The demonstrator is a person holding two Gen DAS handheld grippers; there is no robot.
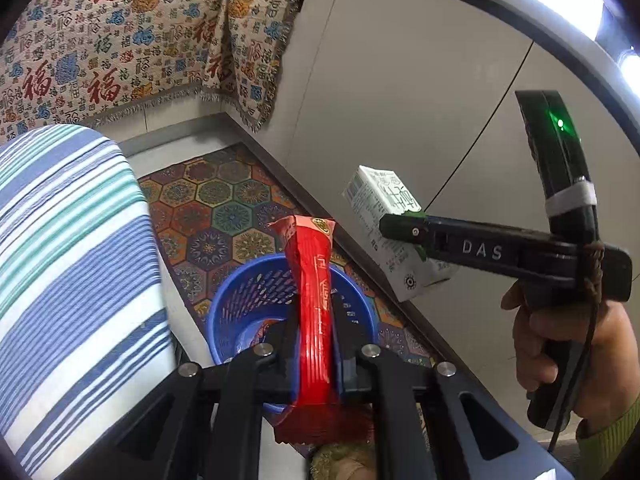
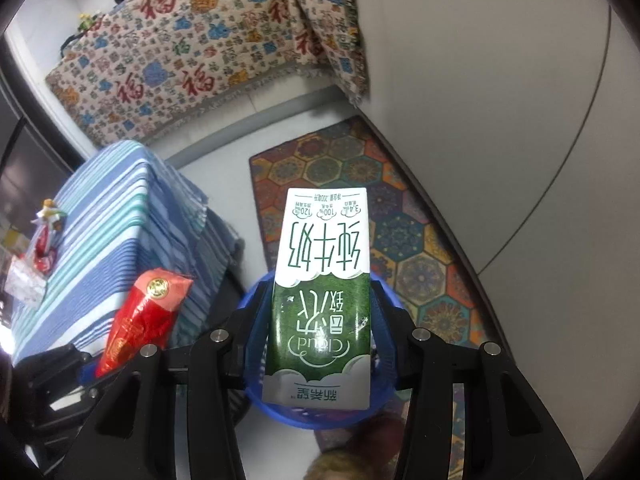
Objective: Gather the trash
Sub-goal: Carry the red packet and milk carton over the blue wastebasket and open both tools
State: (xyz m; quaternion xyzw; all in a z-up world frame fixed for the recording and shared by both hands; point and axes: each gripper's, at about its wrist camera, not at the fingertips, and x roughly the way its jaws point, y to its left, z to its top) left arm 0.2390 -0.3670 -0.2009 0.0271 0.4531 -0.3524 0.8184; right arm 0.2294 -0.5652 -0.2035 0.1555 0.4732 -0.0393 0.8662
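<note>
A red snack wrapper (image 1: pixel 316 304) stands pinched upright in my left gripper (image 1: pixel 314 320), straight above a blue plastic basket (image 1: pixel 224 308) on the floor. To the right, my right gripper (image 1: pixel 400 236) grips a white and green milk carton (image 1: pixel 380 200). In the right wrist view the milk carton (image 2: pixel 320 280) fills the space between the jaws of the right gripper (image 2: pixel 320 320) and hangs over the blue basket (image 2: pixel 312 420). The red wrapper (image 2: pixel 144 320) shows at lower left with the left gripper (image 2: pixel 96 368) below it. The carton hides most of the basket's inside.
A table under a blue striped cloth (image 2: pixel 120 220) stands left of the basket, with more wrappers (image 2: pixel 40 248) on it. The basket sits on a hexagon-patterned rug (image 2: pixel 360 184) along a grey wall (image 1: pixel 400 80). A patterned throw (image 1: pixel 120 40) lies behind. A person's hand (image 1: pixel 560 340) holds the right gripper.
</note>
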